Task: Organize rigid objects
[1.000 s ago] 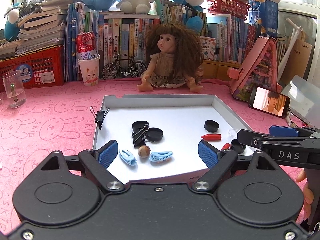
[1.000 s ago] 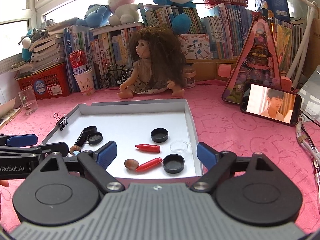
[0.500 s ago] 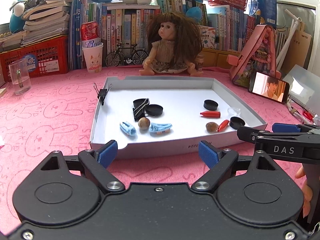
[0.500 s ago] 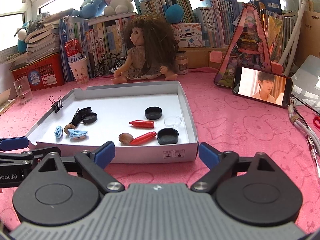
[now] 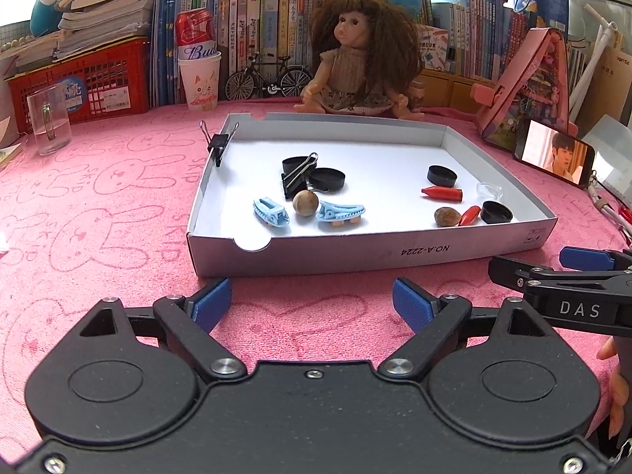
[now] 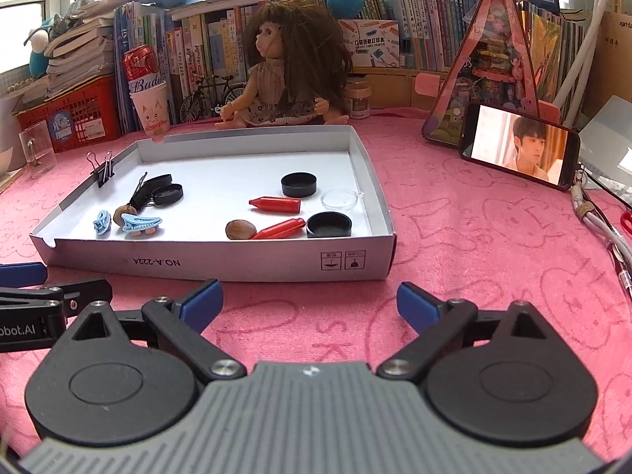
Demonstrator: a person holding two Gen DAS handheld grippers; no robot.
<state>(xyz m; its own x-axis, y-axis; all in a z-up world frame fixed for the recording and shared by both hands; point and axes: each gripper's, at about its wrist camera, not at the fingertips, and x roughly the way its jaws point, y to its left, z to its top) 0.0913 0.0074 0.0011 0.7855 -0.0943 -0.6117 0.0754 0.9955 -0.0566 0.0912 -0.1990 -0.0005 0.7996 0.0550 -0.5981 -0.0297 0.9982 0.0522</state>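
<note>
Both the left hand-held gripper (image 5: 312, 302) and the right hand-held gripper (image 6: 309, 303) hover released and empty over the pink tabletop (image 5: 98, 213), the right's jaws having just widened, before the white tray (image 5: 355, 254) holding caps and clips.

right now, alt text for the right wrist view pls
The open right gripper hangs empty over pink cloth, just short of a shallow white tray holding black caps, red tips, blue clips and nuts. A doll, books and a phone stand behind.
</note>
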